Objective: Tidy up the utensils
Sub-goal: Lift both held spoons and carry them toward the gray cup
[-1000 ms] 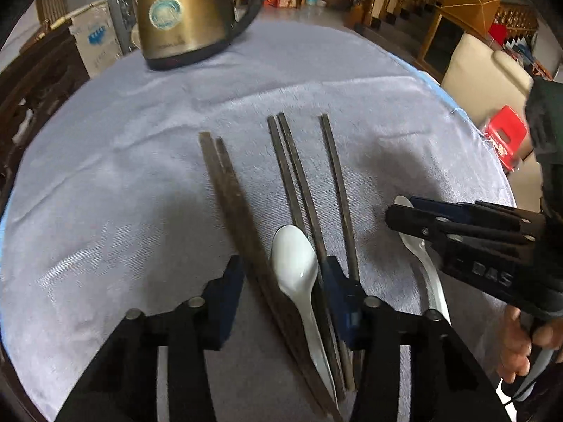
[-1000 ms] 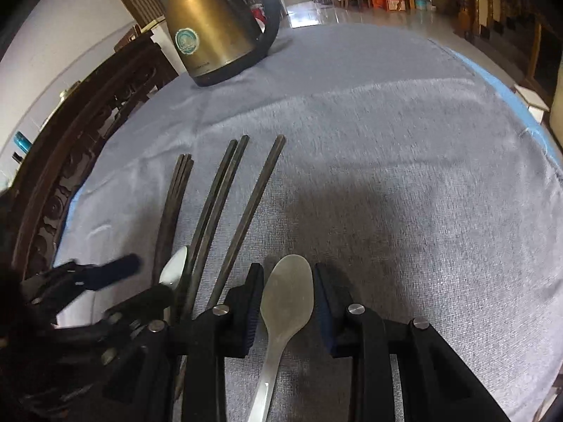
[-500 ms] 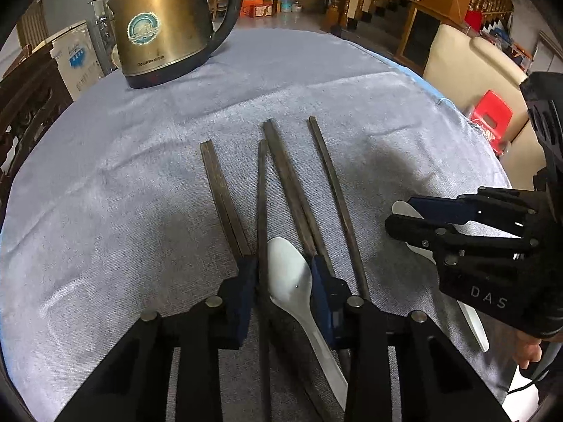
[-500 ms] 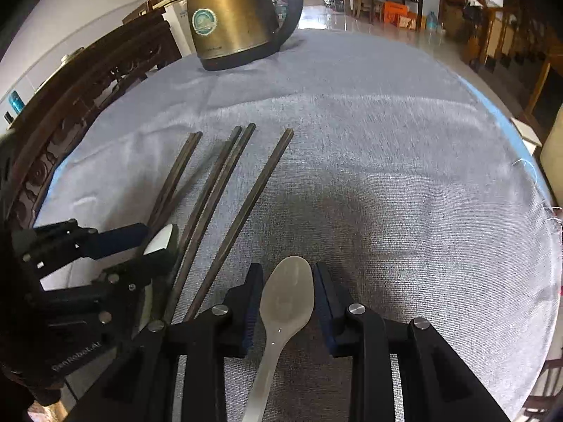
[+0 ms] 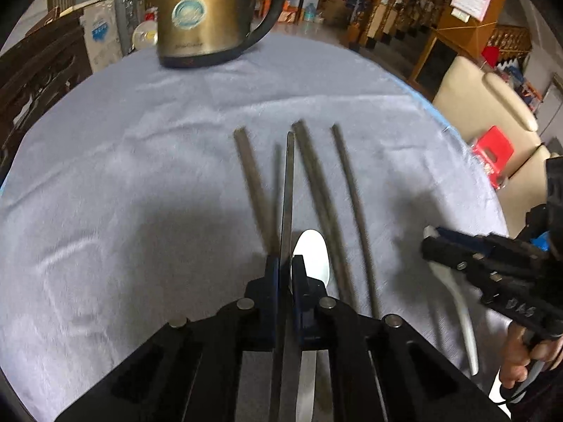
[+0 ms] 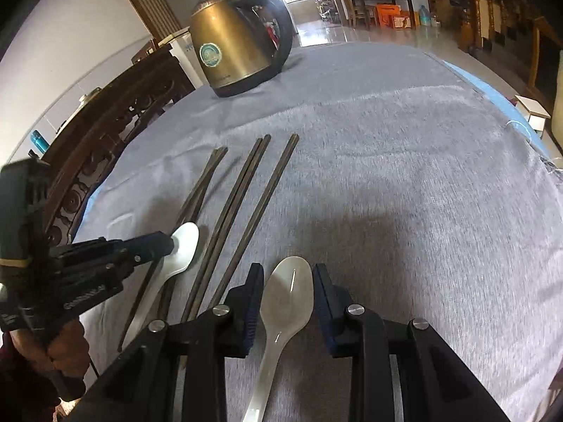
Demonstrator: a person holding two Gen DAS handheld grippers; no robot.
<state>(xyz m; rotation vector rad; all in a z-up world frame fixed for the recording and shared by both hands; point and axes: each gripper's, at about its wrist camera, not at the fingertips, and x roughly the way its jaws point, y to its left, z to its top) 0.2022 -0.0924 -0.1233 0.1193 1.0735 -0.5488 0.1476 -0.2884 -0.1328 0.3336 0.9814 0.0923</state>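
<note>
Now, left tongs (image 5: 285,270) pinched on one chopstick (image 5: 288,190), centre of the left view, lifted slightly over the grey surface (image 5: 123,176). Right tongs (image 6: 288,292) spread wide, low centre of the right view, straddling a white spoon (image 6: 286,302) without touching it. A second spoon (image 6: 179,246) lying lower left of that view, just beside the left tongs' tip.

Likely step: pairing the held stick with a mate. Best done by keeping it level and parallel to the others (image 5: 348,211), lowering it flat alongside a neighbour, releasing only once resting, so no roll. Grip sits near one end, so a long lever: slow turns, no swinging into the spoon bowl just right of the tongs.

For the right side: centre over the spoon's neck before closing; the glossy curved bowl looks prone to slipping.

Open cloth broad at left of the left view and right of the right view, good for laying sorted sets. Kettle (image 5: 204,17) far off at top. Surface edge curving down at right, with a chair beyond; keep utensils well inside it.
</note>
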